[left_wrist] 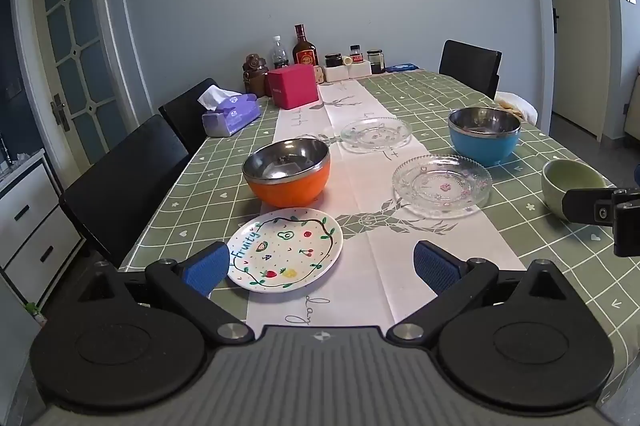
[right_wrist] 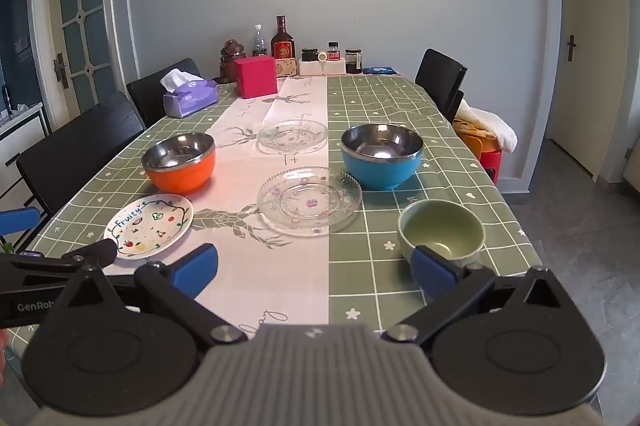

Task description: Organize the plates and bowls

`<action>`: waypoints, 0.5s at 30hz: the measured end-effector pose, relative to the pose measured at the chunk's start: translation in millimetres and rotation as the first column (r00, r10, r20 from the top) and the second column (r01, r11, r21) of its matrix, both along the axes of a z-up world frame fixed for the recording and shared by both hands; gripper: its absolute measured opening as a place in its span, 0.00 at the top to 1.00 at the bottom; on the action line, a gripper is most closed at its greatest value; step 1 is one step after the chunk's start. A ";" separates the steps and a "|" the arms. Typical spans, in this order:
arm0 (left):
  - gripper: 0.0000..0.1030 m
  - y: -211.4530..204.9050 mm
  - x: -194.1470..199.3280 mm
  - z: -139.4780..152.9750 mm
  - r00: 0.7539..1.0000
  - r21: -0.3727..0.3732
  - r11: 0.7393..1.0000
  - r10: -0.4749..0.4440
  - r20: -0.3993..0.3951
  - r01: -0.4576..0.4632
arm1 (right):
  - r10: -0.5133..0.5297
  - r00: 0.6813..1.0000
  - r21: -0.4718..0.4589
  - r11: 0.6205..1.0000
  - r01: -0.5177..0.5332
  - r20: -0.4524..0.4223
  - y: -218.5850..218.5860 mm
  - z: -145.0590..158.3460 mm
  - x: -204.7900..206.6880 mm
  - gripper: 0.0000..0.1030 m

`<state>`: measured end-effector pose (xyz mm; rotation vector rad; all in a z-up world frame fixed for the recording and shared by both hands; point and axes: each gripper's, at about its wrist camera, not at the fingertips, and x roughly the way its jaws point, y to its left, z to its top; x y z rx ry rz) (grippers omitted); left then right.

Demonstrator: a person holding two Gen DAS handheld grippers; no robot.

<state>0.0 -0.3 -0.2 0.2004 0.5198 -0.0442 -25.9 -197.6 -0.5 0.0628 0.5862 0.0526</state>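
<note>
Nothing stacked yet — both claws wide and empty.
Three bowls (right_wrist: 382, 156) and three plates (right_wrist: 309, 200) lie apart on the worktop (right_wrist: 400, 98) — all sorting remains.

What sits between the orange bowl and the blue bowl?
The farther glass plate lies roughly between the orange bowl and the blue bowl, set slightly back on the white runner; clearest in the right wrist view.

"Fruity" on painted plate (left_wrist: 285, 250), "GenRob…" on left tongs (right_wrist: 24, 290)
</note>
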 end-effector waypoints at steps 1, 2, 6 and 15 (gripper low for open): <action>0.00 0.1 -0.1 0.1 1.000 0.000 1.000 0.001 0.001 -0.001 | 0.002 1.000 0.000 1.000 -0.002 0.000 0.6 0.0 0.1 0.02; 0.00 0.2 0.1 0.0 1.000 0.001 1.000 0.002 -0.002 -0.002 | 0.004 1.000 -0.002 1.000 -0.004 0.001 1.2 0.1 0.2 0.02; 0.00 3.8 -0.6 -8.1 1.000 -0.009 1.000 0.008 -0.003 -0.008 | 0.013 1.000 -0.006 1.000 -0.013 0.005 3.4 -0.3 0.1 0.02; 0.00 2.2 2.9 -6.2 1.000 0.004 1.000 0.011 -0.024 -0.011 | 0.016 1.000 -0.017 1.000 -0.016 0.003 5.6 -3.4 -0.4 0.03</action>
